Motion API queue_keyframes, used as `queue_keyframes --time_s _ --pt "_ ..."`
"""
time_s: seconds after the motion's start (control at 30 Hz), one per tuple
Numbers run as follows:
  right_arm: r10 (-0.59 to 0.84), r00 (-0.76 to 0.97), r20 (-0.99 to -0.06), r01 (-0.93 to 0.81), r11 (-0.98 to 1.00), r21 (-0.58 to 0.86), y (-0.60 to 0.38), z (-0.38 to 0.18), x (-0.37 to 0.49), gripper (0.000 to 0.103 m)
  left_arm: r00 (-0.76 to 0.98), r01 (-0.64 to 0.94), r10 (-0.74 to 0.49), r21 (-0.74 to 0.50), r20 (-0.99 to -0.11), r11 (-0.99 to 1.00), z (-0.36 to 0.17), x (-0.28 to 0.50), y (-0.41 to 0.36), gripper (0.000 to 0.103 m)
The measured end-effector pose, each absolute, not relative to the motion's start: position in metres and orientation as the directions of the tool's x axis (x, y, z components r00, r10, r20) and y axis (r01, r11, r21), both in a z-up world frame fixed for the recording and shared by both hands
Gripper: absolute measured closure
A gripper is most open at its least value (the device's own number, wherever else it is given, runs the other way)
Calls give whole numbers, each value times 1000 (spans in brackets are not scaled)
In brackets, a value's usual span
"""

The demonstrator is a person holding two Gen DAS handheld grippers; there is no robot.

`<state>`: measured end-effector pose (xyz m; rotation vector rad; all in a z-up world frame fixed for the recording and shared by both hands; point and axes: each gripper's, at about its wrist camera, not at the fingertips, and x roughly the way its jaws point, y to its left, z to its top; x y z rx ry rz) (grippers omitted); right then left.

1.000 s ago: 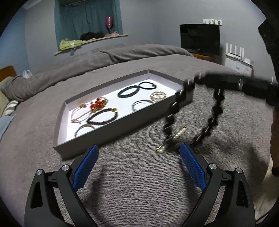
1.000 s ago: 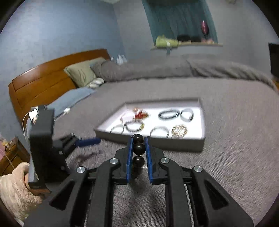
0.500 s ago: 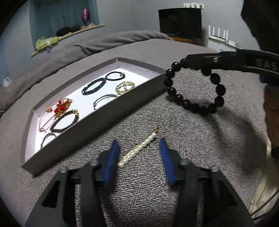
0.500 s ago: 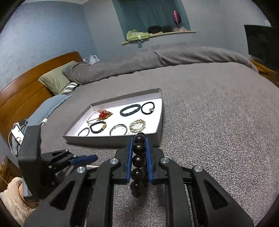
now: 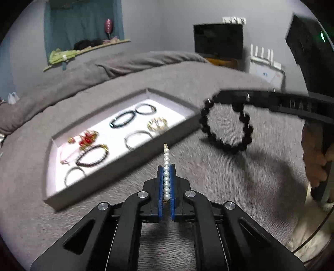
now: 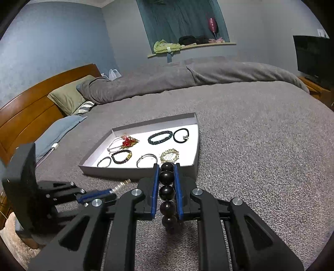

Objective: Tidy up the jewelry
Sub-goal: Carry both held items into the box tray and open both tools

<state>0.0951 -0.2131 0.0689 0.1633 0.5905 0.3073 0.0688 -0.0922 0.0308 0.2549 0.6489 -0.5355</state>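
Looked like somebody's bedroom at home: a big bed (image 6: 240,125) under a grey blanket, a wooden headboard (image 6: 31,104), a pillow (image 6: 66,97), a curtained window nook (image 6: 179,18) with clothes on the sill, and a TV (image 5: 218,40) on a stand.

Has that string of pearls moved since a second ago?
Yes. The pearl clip lay loose on the grey blanket before; now the left gripper is shut on it, pointing toward the tray.
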Motion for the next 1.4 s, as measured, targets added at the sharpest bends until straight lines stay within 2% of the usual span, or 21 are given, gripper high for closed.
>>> queue_keyframes --time_s 0.37,0.63,0.9,1.13,1.4 --pt "315 838 -445 -248 947 203 -193 114 135 89 750 399 -343 -26 -566 917 79 116 -28 97" --pt "320 840 -438 -248 945 214 -182 112 178 89 731 307 -288 -79 -619 948 62 173 2 97" --pt "397 783 -479 -318 917 240 -161 87 211 89 689 264 -230 -58 -687 963 29 196 16 97" --pt "334 749 -572 -256 943 214 -163 55 230 89 665 223 -192 -52 -722 973 17 199 35 97" --pt "318 702 -637 -257 948 189 -153 35 238 89 641 250 -173 -10 -748 968 6 202 23 97"
